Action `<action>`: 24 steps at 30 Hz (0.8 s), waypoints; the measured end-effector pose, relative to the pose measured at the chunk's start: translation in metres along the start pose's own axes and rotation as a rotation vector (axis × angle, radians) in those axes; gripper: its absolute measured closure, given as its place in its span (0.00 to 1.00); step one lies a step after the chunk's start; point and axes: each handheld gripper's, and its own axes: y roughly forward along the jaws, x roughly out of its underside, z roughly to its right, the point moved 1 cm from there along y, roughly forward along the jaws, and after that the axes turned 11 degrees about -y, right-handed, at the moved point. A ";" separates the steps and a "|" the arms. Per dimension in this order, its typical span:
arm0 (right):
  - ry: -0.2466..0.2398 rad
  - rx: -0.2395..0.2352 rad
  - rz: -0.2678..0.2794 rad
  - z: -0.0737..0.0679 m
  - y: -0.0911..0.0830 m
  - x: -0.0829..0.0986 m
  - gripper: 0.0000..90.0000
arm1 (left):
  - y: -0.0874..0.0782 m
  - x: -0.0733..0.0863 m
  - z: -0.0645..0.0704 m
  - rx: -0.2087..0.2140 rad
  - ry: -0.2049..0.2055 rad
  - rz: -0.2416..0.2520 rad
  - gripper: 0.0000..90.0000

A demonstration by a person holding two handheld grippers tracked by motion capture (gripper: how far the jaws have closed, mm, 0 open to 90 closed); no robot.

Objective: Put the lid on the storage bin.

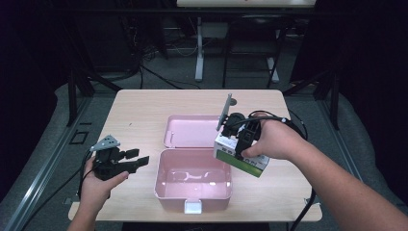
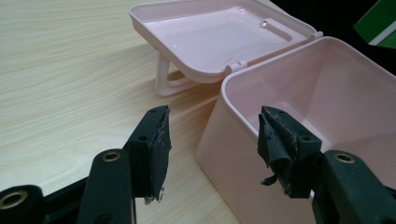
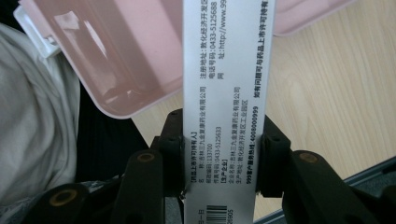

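The white-and-green carton is pinched by its narrow sides in the right gripper, hanging over the open pink box, probably for dropping in. Left gripper waits alongside, jaws spread.

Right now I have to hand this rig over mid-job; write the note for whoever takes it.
Right gripper: shut on the white-and-green printed carton, held in the air above the right rim of the open pink plastic box.
Left gripper: open, holding nothing, left of the box above the light wooden table.
Box: nothing visible inside; its hinged lid lies flat behind it.
Done: lid open, carton picked up.
Left, probably: lower the carton in, release, perhaps close the lid.
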 end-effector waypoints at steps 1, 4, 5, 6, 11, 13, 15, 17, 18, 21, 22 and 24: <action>-0.009 -0.003 0.001 -0.002 0.000 -0.002 0.68 | 0.000 0.000 0.000 0.000 0.000 0.001 0.49; -0.029 -0.011 0.000 -0.007 0.001 -0.009 0.68 | -0.001 0.000 0.000 0.005 0.001 0.007 0.49; -0.039 -0.013 0.002 -0.009 0.002 -0.011 0.68 | -0.001 0.000 0.000 0.006 0.001 0.007 0.49; -0.042 -0.014 0.002 -0.010 0.002 -0.013 0.68 | -0.001 0.000 0.000 0.006 0.001 0.008 0.49; -0.077 -0.016 0.004 -0.018 0.003 -0.024 0.68 | -0.001 0.000 -0.001 0.007 0.000 0.007 0.49; -0.092 -0.019 0.004 -0.022 0.003 -0.028 0.68 | -0.001 0.000 0.000 0.007 0.000 0.007 0.49; -0.104 -0.021 0.006 -0.025 0.003 -0.032 0.68 | -0.001 0.000 0.000 0.007 0.000 0.008 0.49; -0.121 -0.026 0.004 -0.029 0.004 -0.036 0.68 | -0.001 -0.001 -0.001 0.010 0.000 0.004 0.49; -0.126 -0.027 0.002 -0.030 0.005 -0.037 0.68 | -0.001 -0.001 -0.001 0.009 0.000 0.004 0.49; -0.149 -0.033 0.004 -0.036 0.005 -0.042 0.68 | -0.001 0.000 -0.001 0.009 -0.002 0.006 0.49; -0.154 -0.034 0.003 -0.037 0.005 -0.044 0.68 | -0.001 0.000 -0.001 0.007 -0.001 0.008 0.49; -0.167 -0.037 0.005 -0.041 0.005 -0.048 0.68 | -0.001 0.000 0.000 0.007 -0.001 0.007 0.49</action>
